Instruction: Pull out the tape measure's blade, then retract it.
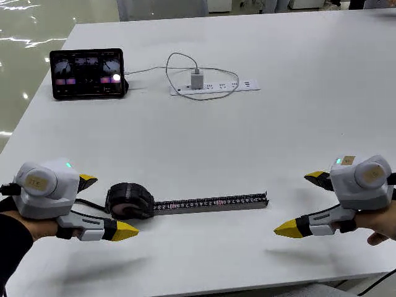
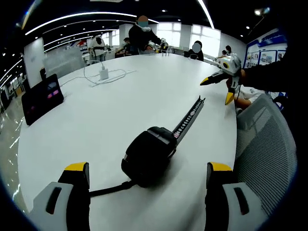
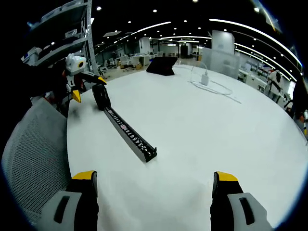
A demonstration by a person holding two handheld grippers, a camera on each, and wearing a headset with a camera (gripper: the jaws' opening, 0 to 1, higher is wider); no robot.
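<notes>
On the smooth, matte white desk [image 1: 247, 136] the tape measure [image 1: 129, 200] lies at about 7 o'clock in the head view: a rounded, black, rubbery-looking case with a thin black cord trailing from it. Its blade [image 1: 213, 202] – a flat, dark strip printed with fine markings – stretches out toward 3 o'clock and ends in a small hook. The left gripper [image 1: 110, 205] is spread wide, its yellow-tipped jaws on either side of the case and clear of it. The right gripper [image 1: 297, 203] gapes equally wide at 4 o'clock, holding nothing, well apart from the blade's end. A glossy tablet [image 1: 88, 73] stands at 10 o'clock; a white power strip [image 1: 213, 85] with looped cable lies near 12 o'clock.
</notes>
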